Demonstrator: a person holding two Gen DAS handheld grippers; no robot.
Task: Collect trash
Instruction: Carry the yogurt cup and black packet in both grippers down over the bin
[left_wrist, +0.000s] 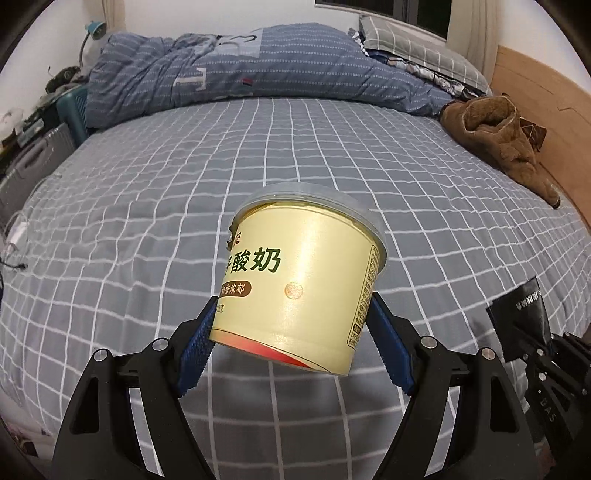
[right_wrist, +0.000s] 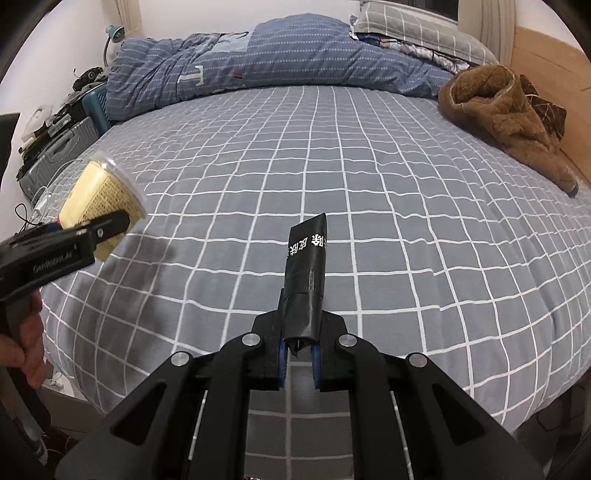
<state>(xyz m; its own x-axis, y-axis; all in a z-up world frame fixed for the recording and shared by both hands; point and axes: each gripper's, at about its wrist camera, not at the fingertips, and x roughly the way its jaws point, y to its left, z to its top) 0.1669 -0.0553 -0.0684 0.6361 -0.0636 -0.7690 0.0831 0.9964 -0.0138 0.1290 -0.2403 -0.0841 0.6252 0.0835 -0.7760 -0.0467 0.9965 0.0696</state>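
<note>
Both pieces are off the bed (left_wrist: 147, 221), the left gripper (left_wrist: 291, 339) clamped wide around the yogurt tub (left_wrist: 306, 273) and the right gripper (right_wrist: 299, 354) pinched tight on a black wrapper (right_wrist: 306, 273) (possibly a sachet), with binning still left.

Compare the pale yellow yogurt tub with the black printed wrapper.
The pale yellow yogurt tub is round and rigid; the black printed wrapper is flat and crumpled. The tub keeps the left gripper spread wide; the wrapper sits in the right gripper, nearly closed. Both are held above the checked grey bedsheet.
</note>
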